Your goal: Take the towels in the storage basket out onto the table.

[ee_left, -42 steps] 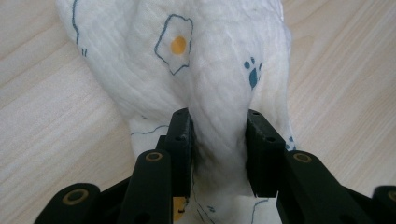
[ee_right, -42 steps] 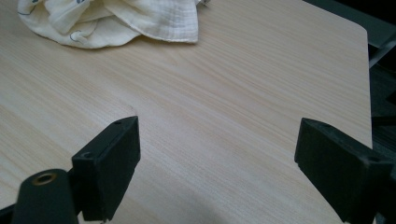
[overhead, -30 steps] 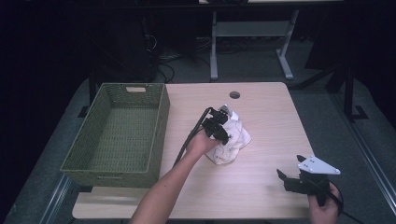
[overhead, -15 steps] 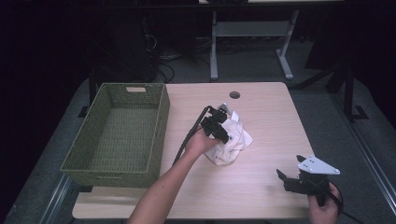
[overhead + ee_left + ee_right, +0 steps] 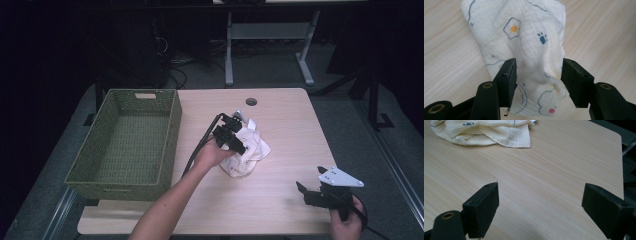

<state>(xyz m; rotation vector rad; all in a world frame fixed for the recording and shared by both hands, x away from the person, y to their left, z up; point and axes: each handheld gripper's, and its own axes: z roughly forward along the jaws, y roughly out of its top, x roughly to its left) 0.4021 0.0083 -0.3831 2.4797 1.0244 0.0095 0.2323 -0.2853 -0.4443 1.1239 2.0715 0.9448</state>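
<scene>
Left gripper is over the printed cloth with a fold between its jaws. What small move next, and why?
Probably close the left gripper on that fold. Its jaws have just been opening and now stand apart, straddling a raised ridge of the printed cloth without pinching it. The cloth lies crumpled on the table, beside the green woven basket. The right gripper is open and apart from the cloth.

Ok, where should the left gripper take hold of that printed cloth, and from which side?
Grip the raised ridge of the cloth, coming straight down from above. It lies crumpled on the table, and that bunched fold already stands between the left gripper's just-opened jaws, probably thick enough to pinch.
</scene>
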